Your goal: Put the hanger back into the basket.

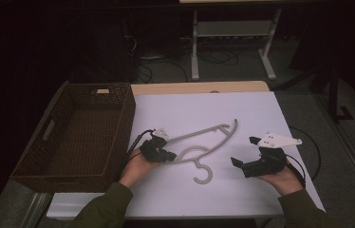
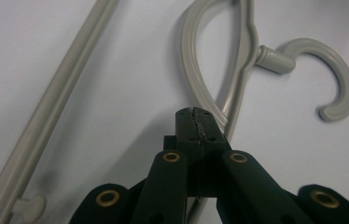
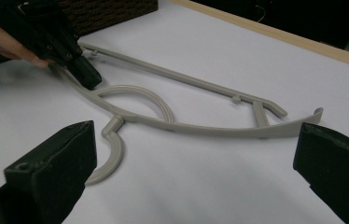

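A grey plastic hanger (image 1: 199, 133) lies flat on the white table, its hook (image 1: 203, 175) pointing toward the person. My left gripper (image 1: 170, 156) is shut on the hanger's curved arm (image 2: 196, 70) just left of the hook neck; the jaws meet (image 2: 196, 116) with the arm pinched between them. In the right gripper view the left gripper (image 3: 86, 77) clamps that same end of the hanger (image 3: 200, 128). My right gripper (image 1: 244, 151) is held just off the hanger's right tip, open, with nothing between its jaws (image 3: 195, 140).
A dark woven basket (image 1: 123, 128) with nothing in it stands at the table's left, close to the left hand. The white tabletop (image 1: 242, 109) has a wooden strip along its far edge. Cables trail off the right side.
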Tool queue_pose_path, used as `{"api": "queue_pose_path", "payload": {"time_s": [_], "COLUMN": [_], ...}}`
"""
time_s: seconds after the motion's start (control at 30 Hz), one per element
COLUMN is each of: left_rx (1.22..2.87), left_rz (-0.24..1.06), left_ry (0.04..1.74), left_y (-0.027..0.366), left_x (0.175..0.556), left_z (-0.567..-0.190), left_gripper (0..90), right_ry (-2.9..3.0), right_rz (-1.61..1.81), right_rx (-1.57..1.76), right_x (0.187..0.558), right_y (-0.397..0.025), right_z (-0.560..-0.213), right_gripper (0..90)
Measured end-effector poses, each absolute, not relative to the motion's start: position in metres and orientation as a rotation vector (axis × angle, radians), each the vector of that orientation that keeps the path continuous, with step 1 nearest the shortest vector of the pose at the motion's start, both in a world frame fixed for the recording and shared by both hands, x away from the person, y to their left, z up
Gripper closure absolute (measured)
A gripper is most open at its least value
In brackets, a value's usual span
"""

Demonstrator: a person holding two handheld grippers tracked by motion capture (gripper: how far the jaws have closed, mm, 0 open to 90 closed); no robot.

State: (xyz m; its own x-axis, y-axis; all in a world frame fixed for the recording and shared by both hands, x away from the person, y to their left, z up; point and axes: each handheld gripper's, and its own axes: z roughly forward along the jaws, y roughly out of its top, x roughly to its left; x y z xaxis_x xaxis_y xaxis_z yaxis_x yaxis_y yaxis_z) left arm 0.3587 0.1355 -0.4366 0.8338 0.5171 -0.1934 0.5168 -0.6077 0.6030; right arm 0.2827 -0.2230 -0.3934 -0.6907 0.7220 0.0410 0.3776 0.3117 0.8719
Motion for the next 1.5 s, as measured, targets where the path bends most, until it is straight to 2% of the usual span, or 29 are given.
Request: {"api": "queue_pose_path", "payload": {"time_s": [0.37,0.67,0.77,0.83,0.93,1.03,1.3,1.33,1.5], "left_rx": [2.373,2.324,2.283,2.266,2.249,2.224,2.184,2.186,2.174], "left_rz": [-0.096,-0.088,-0.051,-0.027,-0.001,0.016,0.045,0.051,0.074], "left_ry": [0.669,0.643,0.633,0.617,0.608,0.599,0.601,0.597,0.578], "left_y": [0.121,0.124,0.132,0.138,0.145,0.150,0.157,0.158,0.162], "left_x": [0.337,0.333,0.330,0.327,0.320,0.312,0.298,0.297,0.293], "left_z": [-0.439,-0.432,-0.425,-0.422,-0.421,-0.422,-0.423,-0.423,-0.423], "left_gripper": [90.0,89.6,78.5,70.1,54.9,43.7,23.3,17.7,7.6], "right_ry": [2.232,2.260,2.326,2.363,2.423,2.473,2.592,2.600,2.649], "right_rz": [1.328,1.329,1.319,1.306,1.302,1.287,1.297,1.295,1.305], "right_rx": [0.977,0.964,0.917,0.880,0.843,0.800,0.733,0.715,0.669], "right_x": [0.283,0.283,0.281,0.278,0.276,0.272,0.262,0.262,0.258], "right_y": [-0.222,-0.221,-0.218,-0.216,-0.210,-0.204,-0.190,-0.186,-0.176], "right_z": [-0.394,-0.394,-0.393,-0.393,-0.393,-0.394,-0.403,-0.405,-0.409], "right_gripper": [0.0,0.1,5.7,14.9,19.3,23.5,39.2,41.5,52.1]}}
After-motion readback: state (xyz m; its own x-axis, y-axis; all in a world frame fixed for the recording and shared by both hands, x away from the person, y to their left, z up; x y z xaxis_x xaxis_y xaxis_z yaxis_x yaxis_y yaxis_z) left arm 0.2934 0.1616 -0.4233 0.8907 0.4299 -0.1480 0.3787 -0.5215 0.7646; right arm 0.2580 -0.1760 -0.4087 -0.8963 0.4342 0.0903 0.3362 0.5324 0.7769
